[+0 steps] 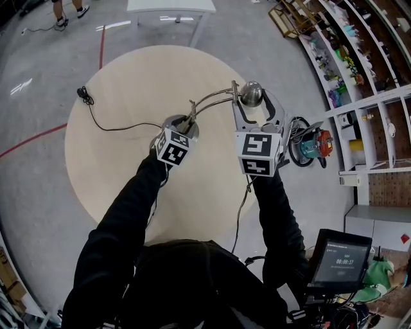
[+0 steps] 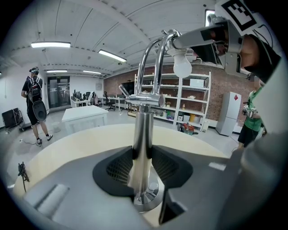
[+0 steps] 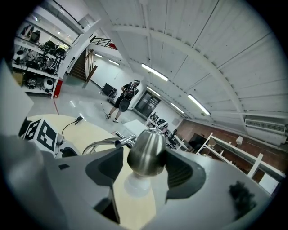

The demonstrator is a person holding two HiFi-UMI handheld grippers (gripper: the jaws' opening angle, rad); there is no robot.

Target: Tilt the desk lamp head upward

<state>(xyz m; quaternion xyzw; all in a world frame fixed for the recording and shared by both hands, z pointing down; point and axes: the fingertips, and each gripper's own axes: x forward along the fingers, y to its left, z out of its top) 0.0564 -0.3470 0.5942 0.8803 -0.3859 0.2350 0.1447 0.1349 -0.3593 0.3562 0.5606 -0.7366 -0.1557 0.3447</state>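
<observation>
A chrome desk lamp stands on the round table. Its base is near the table's middle, and curved arms rise to the lamp head. My left gripper is shut on the upright lamp post just above the base, with the pads pressing both sides. My right gripper is shut on the rounded metal lamp head. The white bulb pokes out below the head, toward the table. From the left gripper view the bulb hangs high on the right.
The lamp's black cable runs left across the table to a plug. An orange power tool lies off the table's right edge. Stocked shelves line the right side. A white table stands beyond. A person stands far off.
</observation>
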